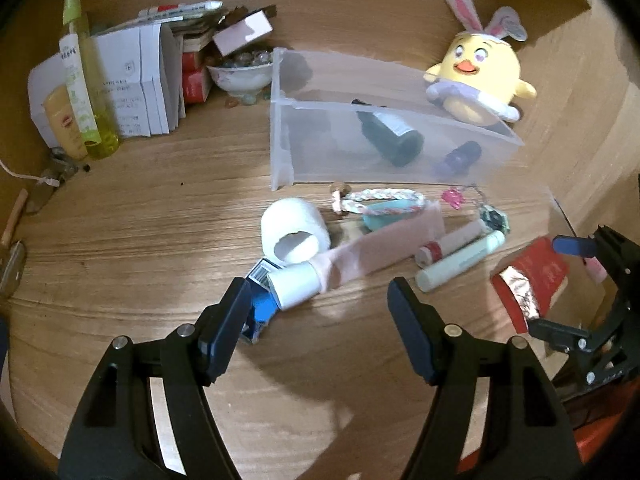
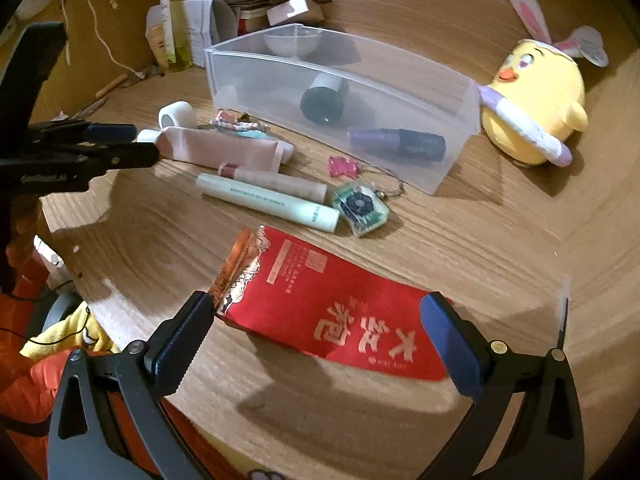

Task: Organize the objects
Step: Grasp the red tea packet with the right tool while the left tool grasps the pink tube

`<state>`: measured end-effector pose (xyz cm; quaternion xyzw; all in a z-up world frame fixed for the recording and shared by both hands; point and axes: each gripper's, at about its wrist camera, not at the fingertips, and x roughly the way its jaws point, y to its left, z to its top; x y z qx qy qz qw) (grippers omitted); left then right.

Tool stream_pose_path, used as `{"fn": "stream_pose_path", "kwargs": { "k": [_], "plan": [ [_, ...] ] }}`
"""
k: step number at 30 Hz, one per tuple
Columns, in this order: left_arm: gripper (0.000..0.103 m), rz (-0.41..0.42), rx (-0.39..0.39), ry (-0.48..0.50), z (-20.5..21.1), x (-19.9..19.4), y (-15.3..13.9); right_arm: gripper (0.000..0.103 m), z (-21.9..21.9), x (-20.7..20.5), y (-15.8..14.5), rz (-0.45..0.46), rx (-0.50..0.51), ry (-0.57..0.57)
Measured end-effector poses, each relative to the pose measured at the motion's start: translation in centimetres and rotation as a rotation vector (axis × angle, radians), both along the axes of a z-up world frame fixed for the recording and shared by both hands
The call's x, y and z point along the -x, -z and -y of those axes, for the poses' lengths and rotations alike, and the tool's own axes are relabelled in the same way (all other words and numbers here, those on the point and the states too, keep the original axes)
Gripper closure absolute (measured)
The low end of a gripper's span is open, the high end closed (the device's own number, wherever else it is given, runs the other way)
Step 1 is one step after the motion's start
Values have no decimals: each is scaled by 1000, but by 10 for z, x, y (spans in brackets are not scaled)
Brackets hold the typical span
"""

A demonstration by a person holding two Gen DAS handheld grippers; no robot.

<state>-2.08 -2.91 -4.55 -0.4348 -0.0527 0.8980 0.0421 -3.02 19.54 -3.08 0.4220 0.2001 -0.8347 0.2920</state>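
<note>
A clear plastic bin [image 1: 280, 136] [image 2: 216, 80] lies on the wooden desk holding a dark bottle [image 1: 390, 138] [image 2: 324, 98] and a purple bottle [image 1: 458, 158] [image 2: 396, 144]. In front of it lie a white tape roll [image 1: 294, 232] [image 2: 176, 114], a pink tube [image 1: 360, 258] [image 2: 224, 148], a pale green tube [image 1: 460, 262] [image 2: 268, 202], a small lip tube [image 1: 448, 242] [image 2: 276, 182], a keychain [image 2: 362, 208] and a red packet [image 1: 528, 280] [image 2: 332, 308]. My left gripper [image 1: 316, 308] is open just before the pink tube's white cap. My right gripper [image 2: 316, 338] is open around the red packet.
A yellow chick plush [image 1: 480, 80] [image 2: 536, 112] sits right of the bin. Boxes [image 1: 136, 84], a yellow-green spray bottle [image 1: 82, 80] and a bowl of beads [image 1: 242, 70] crowd the back left. A blue box [image 1: 262, 308] lies under the pink tube's cap.
</note>
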Motion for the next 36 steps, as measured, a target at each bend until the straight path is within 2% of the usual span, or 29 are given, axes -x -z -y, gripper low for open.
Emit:
{"fn": "stream_pose_path", "kwargs": {
  "k": [6,11,17,22,30,33,35,36],
  "plan": [
    [35,-2,13,-21,-2,7,5,0,12,9,1,22,0,-90],
    [60,-20,31,-25,-5,7,5,0,18,12,1,40,-10,-156],
    [68,-17,-1,-8,-2,4,4,0,13,8,0,41,-5,-162],
    [69,-23,-2,7,-4,-10,-2,0,19,14,10,39,-50,-143],
    [70,19,4,24,-6,-34,2,1,30,25,16,80,-24,-172],
    [70,41,13,46,-10,-40,2,3,29,27,18,77,-10,-155],
    [70,37,31,48,-12,-41,-1,7,26,27,18,79,12,-145],
    [70,32,34,49,-12,-41,-3,13,25,29,18,88,27,-141]
  ]
}}
